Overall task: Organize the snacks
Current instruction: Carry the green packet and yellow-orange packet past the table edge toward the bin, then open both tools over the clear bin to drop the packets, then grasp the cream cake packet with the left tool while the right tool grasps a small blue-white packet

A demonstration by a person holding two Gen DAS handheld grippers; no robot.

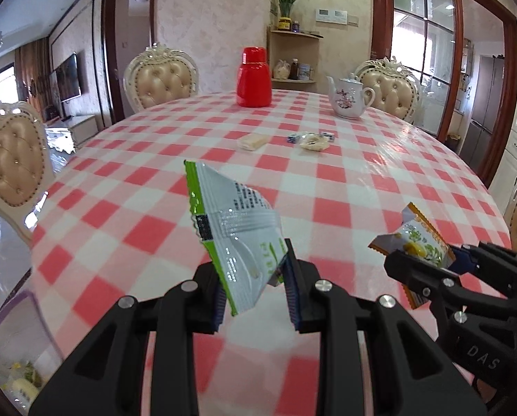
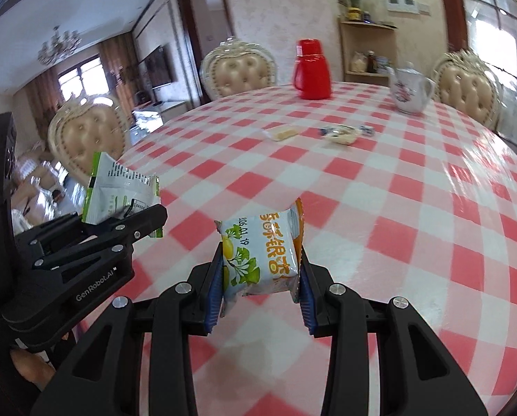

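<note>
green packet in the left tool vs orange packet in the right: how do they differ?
The green packet is flat, silver-white with a green edge; the orange packet is puffy, pale blue with orange lettering. The green packet is pinched by one corner and sticks up tilted; the orange packet is gripped across its body. Both are held clear above the checked table.

The left gripper point(image 1: 255, 277) was held tilted downward, its blue pads point(image 1: 292, 291) clamped on a packet. The right gripper point(image 2: 260, 277) was held alongside, likewise angled down, jaws pressed against a packet's sides.
</note>
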